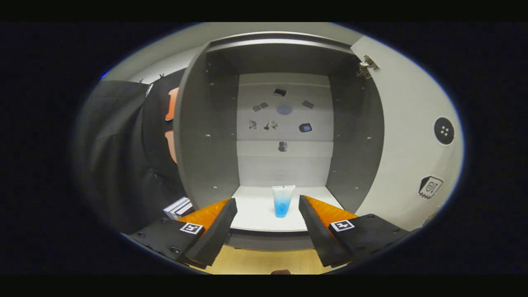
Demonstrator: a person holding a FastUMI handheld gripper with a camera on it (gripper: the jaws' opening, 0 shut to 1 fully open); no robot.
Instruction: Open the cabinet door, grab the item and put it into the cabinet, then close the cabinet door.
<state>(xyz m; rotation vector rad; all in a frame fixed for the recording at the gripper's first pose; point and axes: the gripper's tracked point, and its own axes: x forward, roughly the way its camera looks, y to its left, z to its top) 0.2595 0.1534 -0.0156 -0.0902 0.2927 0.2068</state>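
Looking along your gripper (267, 214), you see its two fingers spread wide apart with nothing held between them. Straight ahead stands the cabinet (206, 136), a grey box with its door (408, 140) swung fully open to the right, the hinge (366, 66) showing at the door's upper corner. On the white cabinet floor (255, 210) the blue tube (283, 200) stands upright on its cap, just beyond your fingertips and in line with the gap between them, touching neither finger. Several small dark stickers (284, 109) dot the cabinet's back panel above the tube. Below your fingers lies a pale wooden tabletop (255, 262). Left of the cabinet, just beside your left finger, sits a small white box (178, 207), with black cloth (119, 156) hanging behind it.
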